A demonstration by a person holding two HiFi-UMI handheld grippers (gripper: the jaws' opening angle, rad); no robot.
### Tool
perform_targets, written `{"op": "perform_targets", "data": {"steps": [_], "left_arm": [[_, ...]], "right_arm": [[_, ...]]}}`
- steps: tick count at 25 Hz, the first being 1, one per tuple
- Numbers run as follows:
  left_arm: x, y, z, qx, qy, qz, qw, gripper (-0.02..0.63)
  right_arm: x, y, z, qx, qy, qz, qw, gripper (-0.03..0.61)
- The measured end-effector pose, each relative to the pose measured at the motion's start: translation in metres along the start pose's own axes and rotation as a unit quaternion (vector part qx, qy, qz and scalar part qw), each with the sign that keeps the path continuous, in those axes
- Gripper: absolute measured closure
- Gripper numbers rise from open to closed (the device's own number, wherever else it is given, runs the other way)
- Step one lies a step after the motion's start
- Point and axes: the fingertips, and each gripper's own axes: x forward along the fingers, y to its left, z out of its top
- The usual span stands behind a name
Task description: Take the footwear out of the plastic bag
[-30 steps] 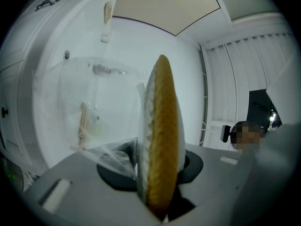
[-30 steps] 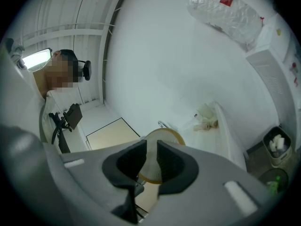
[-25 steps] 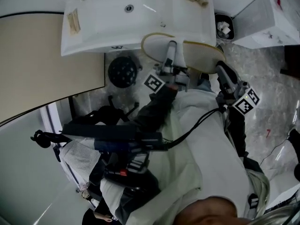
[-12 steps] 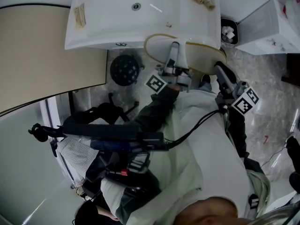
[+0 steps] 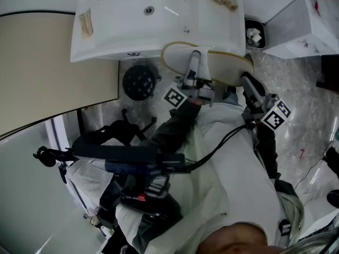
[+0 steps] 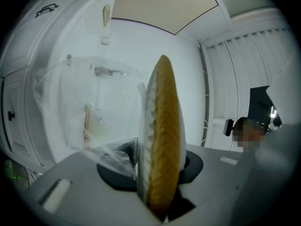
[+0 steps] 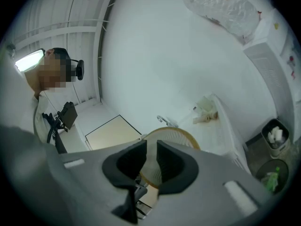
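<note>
Just by the sink, the slipper is clamped between the jaws of the left gripper and right gripper.

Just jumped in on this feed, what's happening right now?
A person at the sink holds a gripper in each hand. The left gripper is clamped on a tan-edged slipper, edge-on, with the clear plastic bag draped against it. The right gripper looks closed on the slipper's far end. The bag is not fully off yet.
</note>
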Motion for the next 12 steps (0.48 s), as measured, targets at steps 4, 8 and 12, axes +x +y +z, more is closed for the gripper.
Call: {"op": "perform_targets", "data": {"steps": [4, 8, 12], "left_arm": [[0.0014, 0.0001, -0.0049, -0.001, 0.009, 0.001, 1.0, 0.501], [0.0023, -0.0016, -0.0065, -0.001, 0.016, -0.001, 0.9999, 0.514], [0.0029, -0.006, -0.0062, -0.004, 0.02, -0.007, 0.9998, 0.515]], "right_arm": [[-0.0017, 0.0013, -0.0019, 0.002, -0.002, -0.004, 1.0, 0.522], [-0.0015, 0.0022, -0.0038, 0.004, -0.003, -0.007, 1.0, 0.522], [-0.0015, 0.0042, -0.0044, 0.011, -0.012, -0.008, 1.0, 0.522]]}}
